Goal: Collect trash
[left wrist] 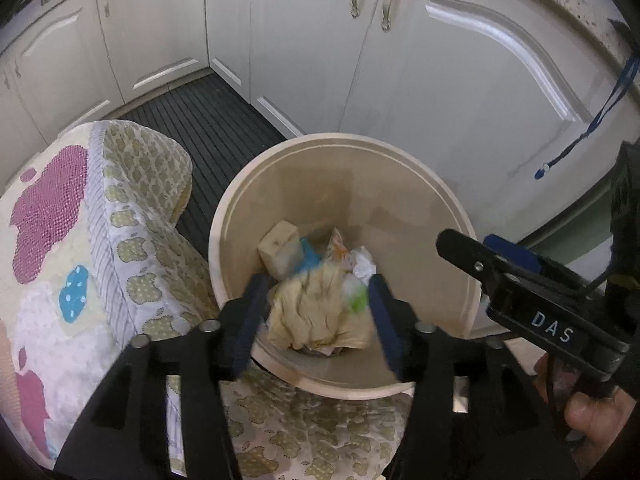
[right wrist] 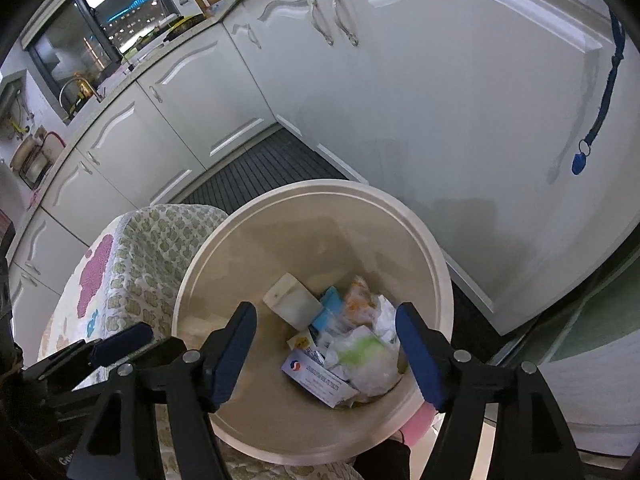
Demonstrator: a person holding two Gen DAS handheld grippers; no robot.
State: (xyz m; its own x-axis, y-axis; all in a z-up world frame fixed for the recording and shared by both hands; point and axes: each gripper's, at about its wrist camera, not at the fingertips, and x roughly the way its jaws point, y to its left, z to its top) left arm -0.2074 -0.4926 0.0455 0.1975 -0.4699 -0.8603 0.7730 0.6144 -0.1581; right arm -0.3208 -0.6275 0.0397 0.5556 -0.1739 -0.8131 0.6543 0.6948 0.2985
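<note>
A home kitchen. White cabinet doors (right wrist: 460, 92) line the corner; a faucet (right wrist: 78, 88), seemingly, stands below a dark window (right wrist: 100, 28).

One beige bin (right wrist: 400, 216) is sitting in view, and one patterned cushion (left wrist: 132, 224) is lying beside it. Two grippers are hovering over the bin: the left gripper (left wrist: 316, 312) and the right gripper (right wrist: 326, 344). Inside, one tan crumpled paper (left wrist: 316, 308) is showing, one pale block (right wrist: 292, 304), one printed box (right wrist: 316, 380). Four cabinet handles are showing on the nearest doors.
</note>
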